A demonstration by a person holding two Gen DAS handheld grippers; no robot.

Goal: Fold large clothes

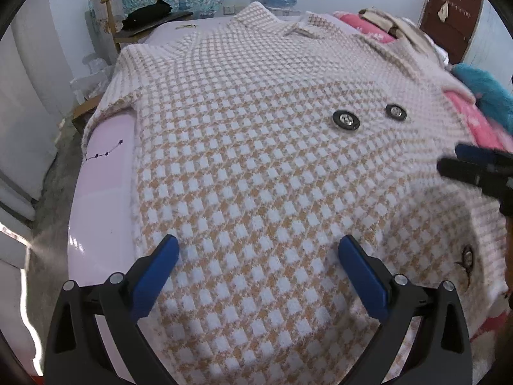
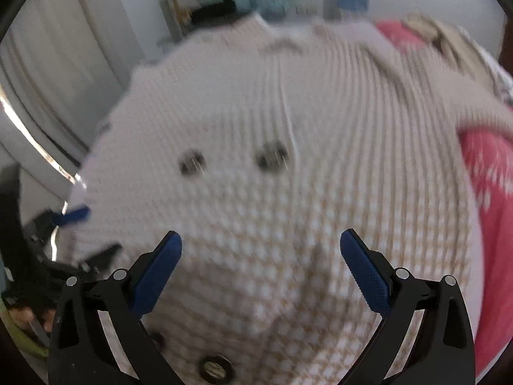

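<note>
Coat (image 1: 256,160) lies flat, collar toward frame top | our left gripper (image 1: 258,253) and right gripper (image 2: 261,250) hover wide, empty, over lower-frame hem

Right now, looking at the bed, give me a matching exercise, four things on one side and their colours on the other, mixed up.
Things:
1. coat
2. bedsheet
3. buttons
4. fluffy item at the right edge

Colours:
A. pale pink
B. teal blue
C. tan and white check
D. dark, shiny

Pairs: 1-C, 2-A, 3-D, 4-B
</note>
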